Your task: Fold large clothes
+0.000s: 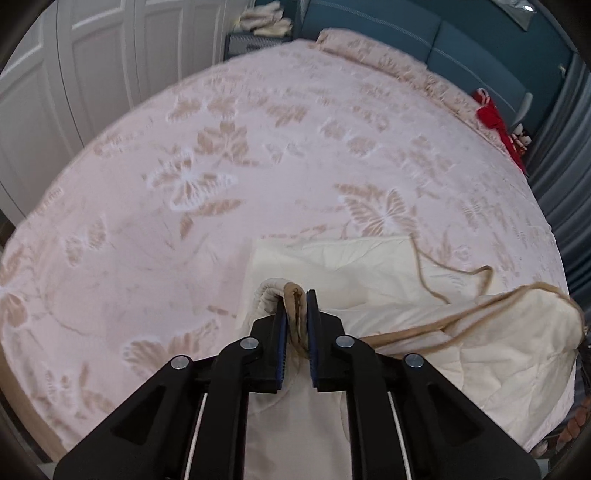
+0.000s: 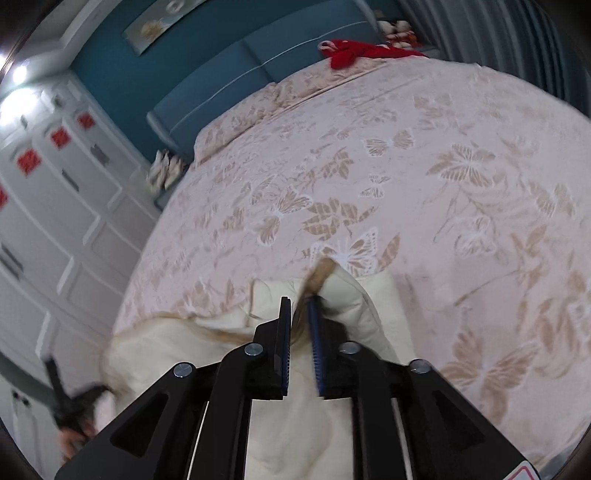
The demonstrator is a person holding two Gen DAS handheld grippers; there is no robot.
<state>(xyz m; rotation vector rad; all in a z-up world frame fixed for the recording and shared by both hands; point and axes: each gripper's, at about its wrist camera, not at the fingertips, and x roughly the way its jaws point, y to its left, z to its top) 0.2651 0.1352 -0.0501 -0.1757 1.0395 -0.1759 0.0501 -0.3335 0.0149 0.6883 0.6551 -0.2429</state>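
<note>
A large cream garment [image 1: 369,266] with a tan trimmed edge lies partly folded on the pink butterfly-patterned bed cover [image 1: 258,147]. My left gripper [image 1: 295,295] is shut on a bunched fold of its tan edge, which sticks up between the blue pads. In the right wrist view the same cream garment [image 2: 354,295] spreads below my right gripper [image 2: 301,301], which pinches another stretch of the tan edge. The left gripper shows there as a dark blur [image 2: 74,406] at the lower left, with a hand on it.
A red cloth [image 1: 491,114] lies near the pillows by the blue headboard [image 1: 443,40]. White wardrobe doors [image 1: 74,74] line the left side. A bedside stand with pale folded items [image 1: 258,33] sits at the bed's far corner. Grey curtains [image 1: 565,166] hang at right.
</note>
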